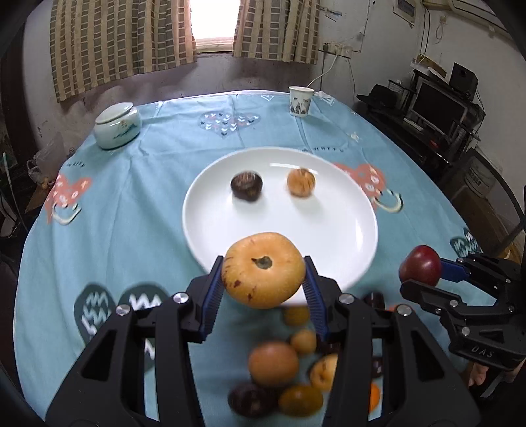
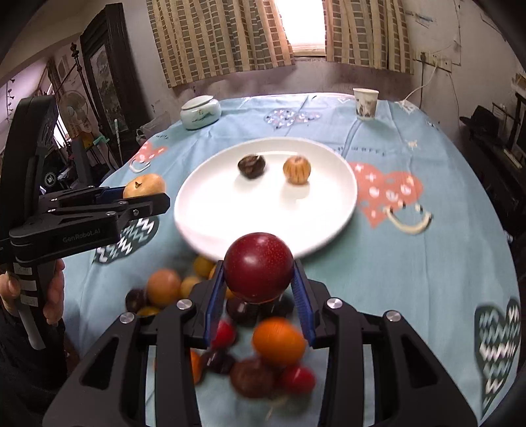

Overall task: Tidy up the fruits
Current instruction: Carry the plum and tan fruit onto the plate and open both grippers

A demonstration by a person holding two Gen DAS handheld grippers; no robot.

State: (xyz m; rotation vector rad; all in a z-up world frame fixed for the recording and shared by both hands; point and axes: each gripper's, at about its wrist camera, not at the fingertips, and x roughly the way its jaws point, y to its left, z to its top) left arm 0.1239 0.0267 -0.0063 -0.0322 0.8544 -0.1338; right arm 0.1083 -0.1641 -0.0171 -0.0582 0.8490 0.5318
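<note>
I hold yellow pear [image 1: 263, 269] in left tongs [image 1: 261, 279], red plum [image 2: 258, 266] clenched in right tongs [image 2: 259, 279], both just short of plate [image 1: 328, 236]. Risk: round fruit slips from pads, rolls off plate rim onto bench [image 1: 138, 197].

1 plate [image 1: 203, 230], 1 cup [image 1: 299, 101], 1 jar [image 1: 117, 125].

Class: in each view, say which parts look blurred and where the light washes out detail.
Left wrist view: the fruit pile below the tool is blurred, the window is blown out white. Right wrist view: the pile is again smeared, the plate glares at its near rim.
</note>
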